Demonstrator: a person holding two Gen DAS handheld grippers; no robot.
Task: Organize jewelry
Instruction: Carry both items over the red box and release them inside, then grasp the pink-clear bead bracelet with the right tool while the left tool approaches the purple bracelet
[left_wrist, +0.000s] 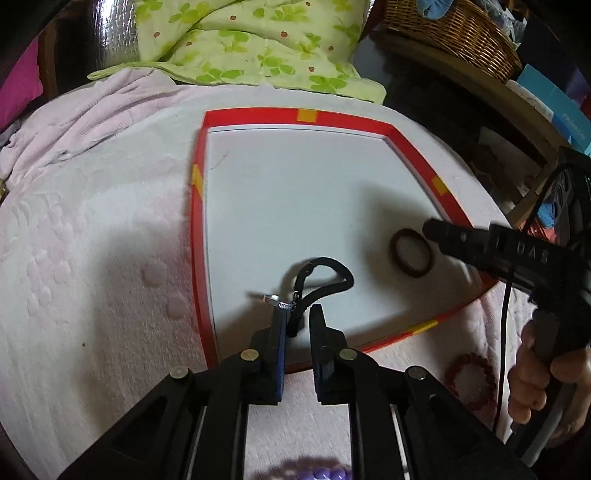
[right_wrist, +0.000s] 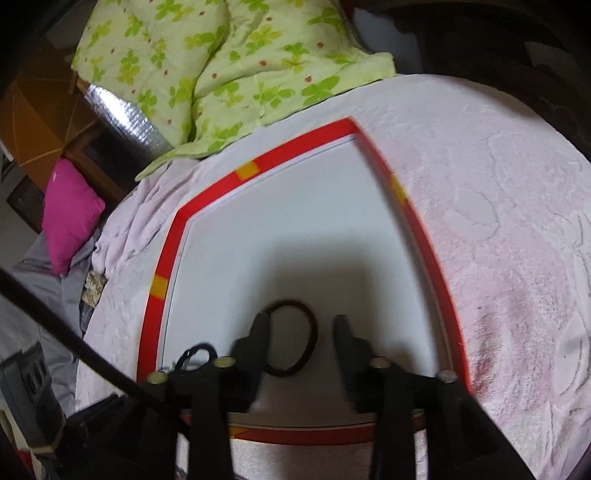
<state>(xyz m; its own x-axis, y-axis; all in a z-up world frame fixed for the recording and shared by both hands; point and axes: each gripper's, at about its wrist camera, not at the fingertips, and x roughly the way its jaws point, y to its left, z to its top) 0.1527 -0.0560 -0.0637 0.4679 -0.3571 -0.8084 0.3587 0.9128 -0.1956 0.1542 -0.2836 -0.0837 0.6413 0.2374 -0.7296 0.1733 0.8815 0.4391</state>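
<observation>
A pale pink textured blanket (left_wrist: 92, 229) is covering the tabletop, with a white tray (left_wrist: 295, 206) edged in red and yellow tape lying flat on it. A green clover-print quilt (left_wrist: 240, 44) is bunching at the far edge, and a wicker basket (left_wrist: 454, 33) is sitting at the far right. The left tool (left_wrist: 297, 314) is pointing steeply down over the tray's near edge, its jaws slightly apart; a black cord necklace (left_wrist: 325, 280) with a small metal clasp is lying on the tray, one end trailing between the tips, apparently loose. The right tool (right_wrist: 301, 325) is hovering with jaws apart over a dark brown ring-shaped band (right_wrist: 295, 336) lying flat on the tray, not clamping it. Only the left wrist view is showing the hand (left_wrist: 543, 376) gripping the right tool's handle, a red bead bracelet (left_wrist: 469, 373) on the blanket beside the tray, and purple beads (left_wrist: 314, 472) at the bottom edge. The right wrist view alone is showing a magenta cushion (right_wrist: 70, 218).
</observation>
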